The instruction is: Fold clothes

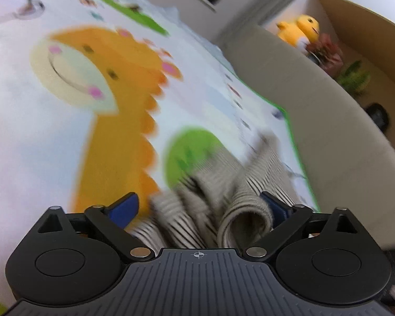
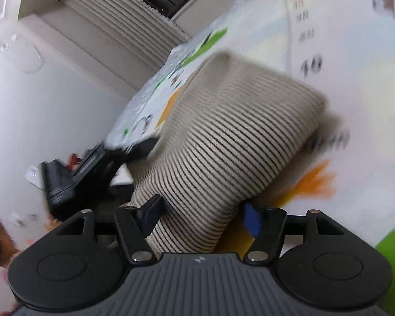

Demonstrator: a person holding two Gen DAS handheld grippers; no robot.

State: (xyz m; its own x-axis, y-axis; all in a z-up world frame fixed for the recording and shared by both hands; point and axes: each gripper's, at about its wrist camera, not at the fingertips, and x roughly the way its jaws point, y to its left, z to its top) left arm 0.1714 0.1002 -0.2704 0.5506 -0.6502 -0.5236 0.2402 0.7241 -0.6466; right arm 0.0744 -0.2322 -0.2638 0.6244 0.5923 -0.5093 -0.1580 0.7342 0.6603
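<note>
Striped garment [image 2: 223,142] bunched between both claws over play mat [image 1: 39,137]. Left claw [image 1: 200,205] spread wide; right claw [image 2: 200,216] clamped on the cloth.

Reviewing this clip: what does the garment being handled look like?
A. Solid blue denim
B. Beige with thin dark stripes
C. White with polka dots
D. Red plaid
B: the striped garment is beige knit crossed by thin dark lines in both wrist views, bunched on the cartoon play mat.
</note>
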